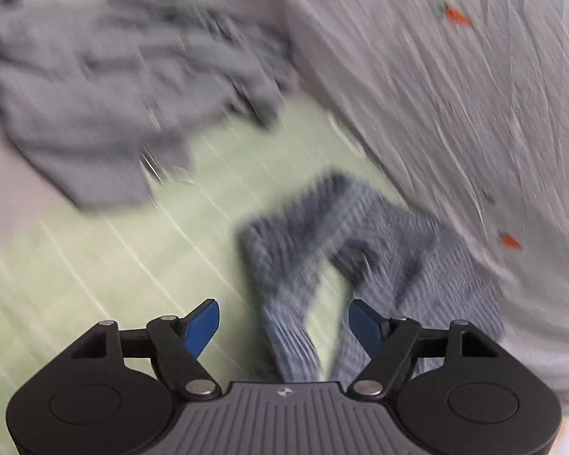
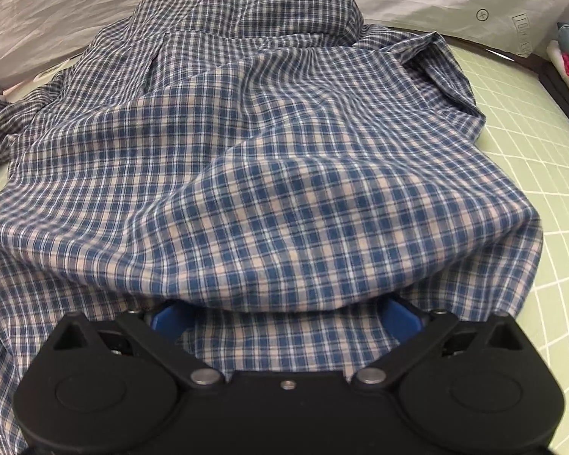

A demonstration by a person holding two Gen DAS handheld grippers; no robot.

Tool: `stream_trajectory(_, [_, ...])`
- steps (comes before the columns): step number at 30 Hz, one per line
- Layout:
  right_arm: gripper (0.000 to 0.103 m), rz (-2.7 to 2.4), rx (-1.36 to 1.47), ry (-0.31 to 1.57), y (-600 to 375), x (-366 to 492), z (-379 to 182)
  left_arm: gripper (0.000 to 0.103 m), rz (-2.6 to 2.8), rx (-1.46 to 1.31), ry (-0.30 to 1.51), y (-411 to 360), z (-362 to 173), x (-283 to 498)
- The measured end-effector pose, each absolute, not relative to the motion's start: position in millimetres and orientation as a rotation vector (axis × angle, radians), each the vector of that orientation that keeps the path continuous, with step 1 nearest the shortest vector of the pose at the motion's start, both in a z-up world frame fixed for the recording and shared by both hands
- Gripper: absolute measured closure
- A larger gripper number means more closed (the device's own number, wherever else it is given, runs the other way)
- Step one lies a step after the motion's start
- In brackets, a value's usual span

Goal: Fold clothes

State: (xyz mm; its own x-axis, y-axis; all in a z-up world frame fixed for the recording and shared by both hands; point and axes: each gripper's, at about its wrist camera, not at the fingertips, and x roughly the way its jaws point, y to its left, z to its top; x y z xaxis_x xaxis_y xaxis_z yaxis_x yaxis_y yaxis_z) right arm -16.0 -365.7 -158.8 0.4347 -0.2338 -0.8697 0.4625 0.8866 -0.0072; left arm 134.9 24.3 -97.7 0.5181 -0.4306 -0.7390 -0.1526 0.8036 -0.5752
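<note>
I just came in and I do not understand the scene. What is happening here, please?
A person is folding clothes on a green grid mat, holding a gripper in each hand. The right gripper is pushed under a fold of the blue checked shirt, which lies crumpled and not yet folded; cloth hides its fingertips, so I cannot tell if it grips. The left gripper is open above a narrow part of the same checked cloth. That view is blurred. A grey garment lies further away.
</note>
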Motion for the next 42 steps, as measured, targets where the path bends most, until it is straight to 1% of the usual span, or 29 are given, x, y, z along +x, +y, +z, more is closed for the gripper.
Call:
stream_trajectory(5, [0.000,-0.420,0.239,1.039,-367,-16,-159,0.027,-0.174,-0.609,1.109,3,-117,126])
stream_trajectory(6, [0.000,-0.417,0.238,1.039,-367,-16,-159,0.029,-0.179,-0.605,1.112,0,-119,123])
stream_trajectory(8, [0.000,-0.412,0.236,1.039,-367,-16,-158,0.051,-0.198,-0.578,1.127,-3,-124,118])
stream_trajectory(10, [0.000,-0.408,0.234,1.039,-367,-15,-158,0.093,-0.221,-0.611,1.134,1,-127,115])
stream_trajectory(12, [0.000,-0.403,0.231,1.040,-367,-15,-158,0.095,-0.224,-0.667,1.076,12,-121,113])
stream_trajectory(15, [0.000,-0.400,0.231,1.039,-366,-15,-158,0.096,-0.160,-0.659,0.976,37,-100,114])
stream_trajectory(23, [0.000,-0.416,0.237,1.031,-366,-14,-159,0.096,0.221,-0.815,0.714,159,-64,134])
stream_trajectory(26, [0.000,-0.423,0.240,1.028,-367,-13,-159,0.096,0.246,-0.845,0.653,183,-51,148])
stream_trajectory(29, [0.000,-0.431,0.244,1.027,-367,-14,-159,0.095,0.276,-0.801,0.654,193,-46,163])
stream_trajectory(32, [0.000,-0.444,0.250,1.024,-369,-16,-159,0.081,0.358,-0.809,0.720,199,-57,174])
stream_trajectory(34, [0.000,-0.451,0.254,1.023,-370,-18,-158,0.060,0.403,-0.781,0.777,195,-63,179])
stream_trajectory(35, [0.000,-0.454,0.256,1.023,-369,-19,-158,0.055,0.405,-0.761,0.784,191,-65,176])
stream_trajectory(36, [0.000,-0.456,0.257,1.022,-369,-19,-158,0.045,0.403,-0.740,0.786,186,-67,172])
stream_trajectory(37, [0.000,-0.456,0.257,1.021,-368,-20,-157,0.033,0.393,-0.718,0.793,178,-66,169])
stream_trajectory(38, [0.000,-0.452,0.257,1.017,-367,-22,-157,0.029,0.376,-0.701,0.802,170,-67,166])
stream_trajectory(41, [0.000,-0.441,0.257,1.006,-365,-25,-155,0.025,0.288,-0.652,0.823,142,-65,155])
stream_trajectory(42, [0.000,-0.437,0.257,1.002,-365,-26,-154,0.020,0.275,-0.629,0.828,133,-62,150])
